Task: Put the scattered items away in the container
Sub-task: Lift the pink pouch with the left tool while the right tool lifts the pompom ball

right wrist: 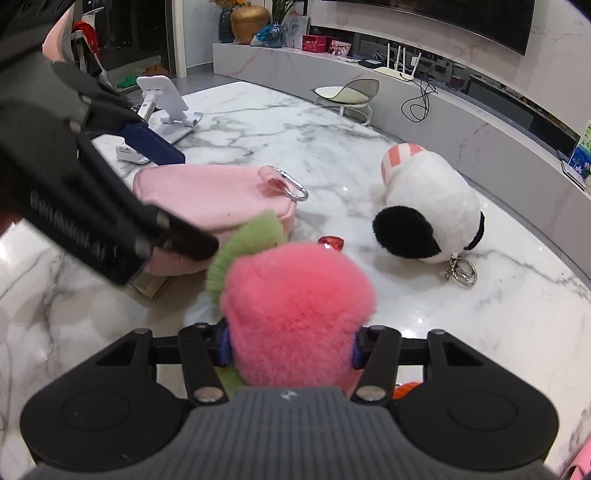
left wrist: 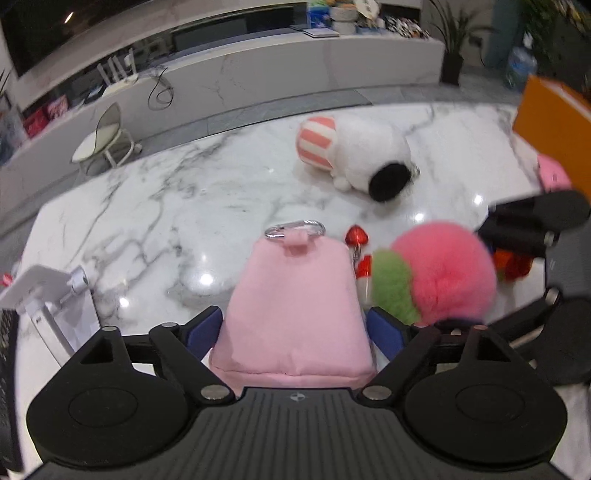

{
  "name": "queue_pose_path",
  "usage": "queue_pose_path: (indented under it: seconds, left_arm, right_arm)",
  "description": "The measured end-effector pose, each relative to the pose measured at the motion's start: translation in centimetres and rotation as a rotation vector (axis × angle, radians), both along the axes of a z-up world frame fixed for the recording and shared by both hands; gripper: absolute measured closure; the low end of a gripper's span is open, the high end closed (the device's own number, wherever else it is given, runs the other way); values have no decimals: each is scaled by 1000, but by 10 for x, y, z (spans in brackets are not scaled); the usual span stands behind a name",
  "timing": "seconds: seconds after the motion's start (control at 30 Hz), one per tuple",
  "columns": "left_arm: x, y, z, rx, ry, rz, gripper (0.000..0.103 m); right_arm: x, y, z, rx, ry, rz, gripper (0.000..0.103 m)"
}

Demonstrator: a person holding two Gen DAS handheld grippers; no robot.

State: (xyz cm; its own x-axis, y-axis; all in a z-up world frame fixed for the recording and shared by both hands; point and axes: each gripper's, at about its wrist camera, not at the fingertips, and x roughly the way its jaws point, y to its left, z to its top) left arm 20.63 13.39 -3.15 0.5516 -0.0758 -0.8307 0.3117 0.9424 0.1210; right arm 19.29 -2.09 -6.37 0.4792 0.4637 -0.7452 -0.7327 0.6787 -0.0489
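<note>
Marble table (left wrist: 147, 221), bg chair (left wrist: 105, 140), TV (right wrist: 443, 18)

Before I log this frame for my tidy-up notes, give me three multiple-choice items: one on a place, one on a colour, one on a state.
1. Where is the carabiner?
A. on the pink pouch's top loop
B. on the phone stand
C. inside the orange box

2. What colour is the leafy tuft on the pink fluffy toy?
A. blue
B. green
C. yellow

3. How does the white plush dog rest?
A. held in a gripper
B. lying on the marble table
C. inside a container

Answers: 1 A, it is clipped through the pouch's loop. 2 B, the tuft shows green beside the pink fur. 3 B, it lies free on the tabletop.
</note>
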Motion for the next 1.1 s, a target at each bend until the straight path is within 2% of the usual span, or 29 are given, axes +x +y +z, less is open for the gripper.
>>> queue_pose_path:
  seconds: [0.07, 0.43, 0.53, 0.7, 0.83, 1.1]
  left_arm:
    - [0, -3, -3, 22, -3, -12, 0]
    - [10, -1, -17, 20, -3, -14, 0]
    - [13, 4, -14, -8, 4, 6, 3]
    - [15, 13, -4, -54, 4, 81, 13]
    - [13, 19, 7, -70, -24, 131, 16]
    - [3, 19, 50, -109, -149, 193, 17]
  right_arm:
    - [0, 0, 0, 0, 3, -3, 46]
    - [3, -3, 2, 18, 31, -18, 48]
    - [3, -3, 2, 20, 36, -17, 48]
    - [4, -6, 6, 24, 36, -16, 49]
    - [4, -10, 12, 35, 31, -26, 49]
    - [1, -24, 45, 72, -19, -48, 49]
